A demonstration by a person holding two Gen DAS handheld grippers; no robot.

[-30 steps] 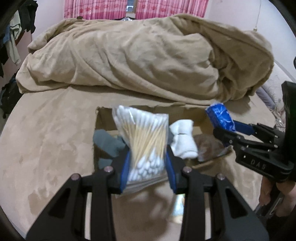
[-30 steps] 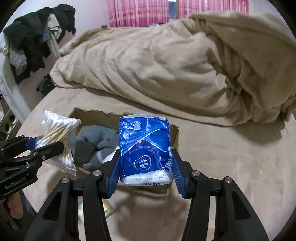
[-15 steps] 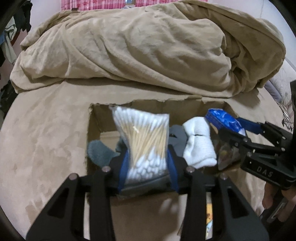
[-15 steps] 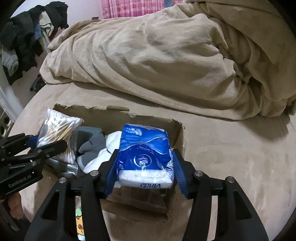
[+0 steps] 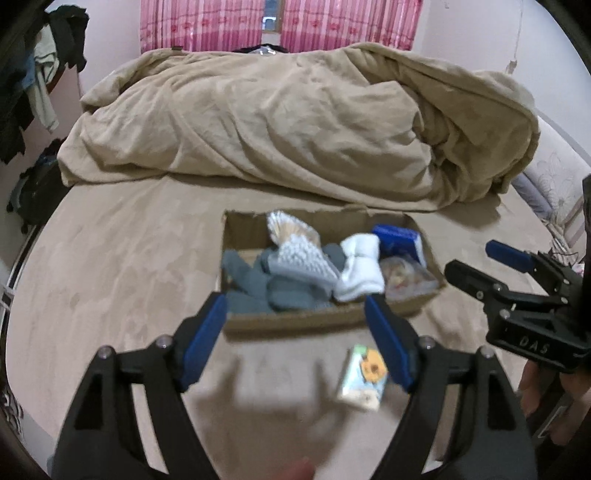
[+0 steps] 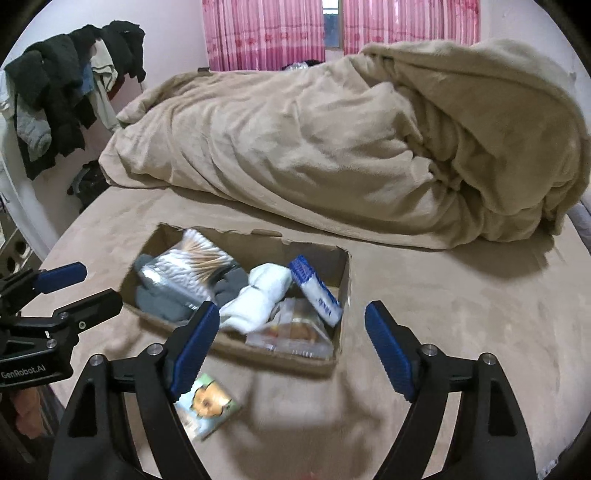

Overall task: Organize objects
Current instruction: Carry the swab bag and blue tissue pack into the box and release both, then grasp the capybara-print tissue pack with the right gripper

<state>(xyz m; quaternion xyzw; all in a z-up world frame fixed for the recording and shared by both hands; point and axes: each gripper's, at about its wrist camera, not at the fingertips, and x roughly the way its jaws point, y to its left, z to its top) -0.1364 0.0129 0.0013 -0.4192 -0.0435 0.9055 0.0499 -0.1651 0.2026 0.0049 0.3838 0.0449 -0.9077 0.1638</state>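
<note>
A cardboard box point(image 5: 314, 319) point(image 6: 236, 349) sits on the tan bed. In it lie a bag of cotton swabs point(image 5: 299, 247) point(image 6: 195, 258), a blue tissue pack point(image 5: 397, 238) point(image 6: 316, 291), grey socks point(image 5: 266, 284) point(image 6: 162, 299), white socks point(image 5: 360, 267) point(image 6: 258, 299) and a clear packet point(image 5: 404, 277) point(image 6: 295, 328). A small printed packet point(image 5: 364, 378) point(image 6: 205, 404) lies on the bed in front of the box. My left gripper point(image 5: 297, 338) point(image 6: 79, 284) is open and empty, near the box's front. My right gripper point(image 6: 290, 347) point(image 5: 476, 264) is open and empty too.
A large rumpled tan duvet point(image 5: 295, 129) point(image 6: 351, 147) lies behind the box. Dark clothes point(image 6: 62, 96) hang at the far left. Pink curtains point(image 5: 280, 22) cover the window. The bed edge runs along the left.
Both grippers have opened and pulled back up. The cotton swab bag and the tissue pack, held before, now lie in the box.
</note>
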